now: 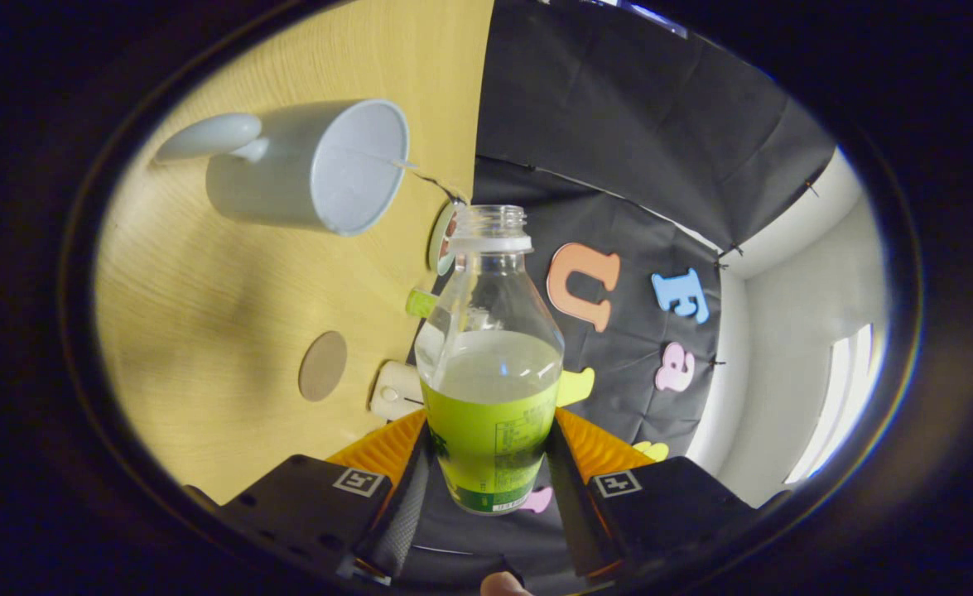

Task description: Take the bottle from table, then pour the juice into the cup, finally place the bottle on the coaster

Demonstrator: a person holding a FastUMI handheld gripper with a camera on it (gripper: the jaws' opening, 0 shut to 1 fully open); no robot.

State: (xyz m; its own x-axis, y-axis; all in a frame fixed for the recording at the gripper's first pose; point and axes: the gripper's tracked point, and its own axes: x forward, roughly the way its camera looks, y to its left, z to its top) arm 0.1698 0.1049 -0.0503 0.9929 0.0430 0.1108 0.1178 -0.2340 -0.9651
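1. The tool is clamped on the juice bottle, one finger pressing each side of its green-labelled lower body.
2. The bottle is uncapped, its open mouth pointing to twelve o'clock from the fingers, and cloudy pale juice sits level just above the label.
3. The green label carries a printed table and fine text, too small to read.
4. Each finger block wears a square black-and-white marker tag, with orange ribbed pieces just inside them.
5. The white cup is at about eleven o'clock from the bottle's mouth, well apart from it, standing on the wooden bench; its open rim faces the bottle and its handle points away.
6. The round brown coaster lies flat on the bench at about nine o'clock from the bottle's body, near but not touching.
7. A small white device sits at the bench edge between the coaster and the bottle.
8. A fingertip peeks in at six o'clock, behind the tool.
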